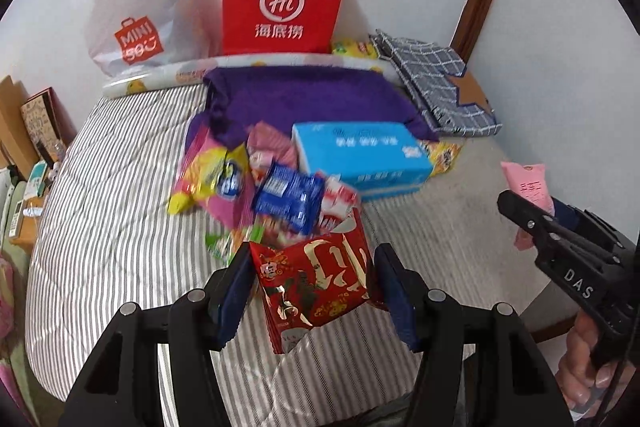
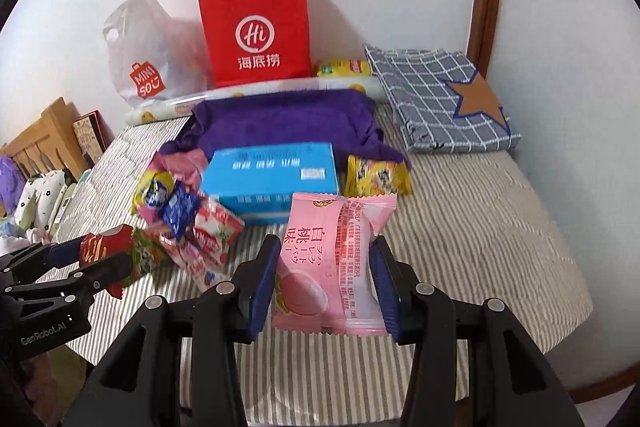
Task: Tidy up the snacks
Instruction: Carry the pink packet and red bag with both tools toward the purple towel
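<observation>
Standing upright above the striped bed [image 2: 480, 227], long axis vertical, a pink snack packet [image 2: 334, 263] is clamped by the right gripper [image 2: 324, 287]; a tilted red packet [image 1: 316, 283] is pinched by the left gripper [image 1: 312, 291].

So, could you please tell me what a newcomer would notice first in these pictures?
Probably the bright red paper bag standing against the wall at the back of the striped bed. Next, the left tongs gripping a red snack packet and the right tongs gripping a pink peach packet, with a blue box amid the snack pile beyond.
</observation>
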Tool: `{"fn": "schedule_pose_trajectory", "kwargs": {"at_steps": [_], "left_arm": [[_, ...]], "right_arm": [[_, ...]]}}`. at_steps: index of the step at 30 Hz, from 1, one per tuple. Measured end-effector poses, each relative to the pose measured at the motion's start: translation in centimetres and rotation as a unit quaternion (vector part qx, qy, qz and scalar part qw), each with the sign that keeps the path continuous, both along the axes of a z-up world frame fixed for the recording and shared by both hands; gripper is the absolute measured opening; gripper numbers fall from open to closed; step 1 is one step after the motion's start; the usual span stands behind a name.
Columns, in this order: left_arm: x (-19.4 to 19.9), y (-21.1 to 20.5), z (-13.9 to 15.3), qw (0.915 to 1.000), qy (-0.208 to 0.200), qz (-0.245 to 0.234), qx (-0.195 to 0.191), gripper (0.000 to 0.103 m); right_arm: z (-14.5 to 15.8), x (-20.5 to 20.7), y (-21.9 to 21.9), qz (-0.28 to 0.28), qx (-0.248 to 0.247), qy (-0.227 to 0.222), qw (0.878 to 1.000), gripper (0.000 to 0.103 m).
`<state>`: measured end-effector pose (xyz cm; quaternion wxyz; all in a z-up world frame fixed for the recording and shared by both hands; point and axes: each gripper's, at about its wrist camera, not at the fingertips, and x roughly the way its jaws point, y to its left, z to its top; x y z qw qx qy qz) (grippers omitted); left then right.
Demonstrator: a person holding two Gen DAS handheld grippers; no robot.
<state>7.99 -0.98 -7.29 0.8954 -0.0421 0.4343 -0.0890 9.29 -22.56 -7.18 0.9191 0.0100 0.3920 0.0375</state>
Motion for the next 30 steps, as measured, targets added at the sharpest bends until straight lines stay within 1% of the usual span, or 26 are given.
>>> {"fn": "schedule_pose_trajectory", "kwargs": {"at_steps": [4,9,16,25,30], "left_arm": [[1.8,0.0,1.0,0.9999,-0.002,-0.003,-0.011,0.059],[4.4,-0.2,2.4,0.9998,-0.01,-0.013,-0.009,0.059],[8.1,0.1,4.0,0.9996,-0.017,-0.02,-0.005,0.059],[13.2,1.9,6.0,0.9994,-0.031,0.001,0.012,0.059],[16.0,2.7,6.0,0.9992,-0.031,0.013,0.02,0.059]], "right_arm": [[1.0,1.5,0.1,0.0,0.0,-0.003,1.0,0.046],[2.1,3.7,0.8,0.002,-0.002,-0.009,1.0,0.046],[3.2,7.6,1.9,0.006,0.008,-0.013,1.0,0.046],[4.4,14.2,3.2,0.023,0.003,-0.021,0.999,0.046],[4.4,17.9,3.8,0.031,0.002,-0.019,0.999,0.046]]}}
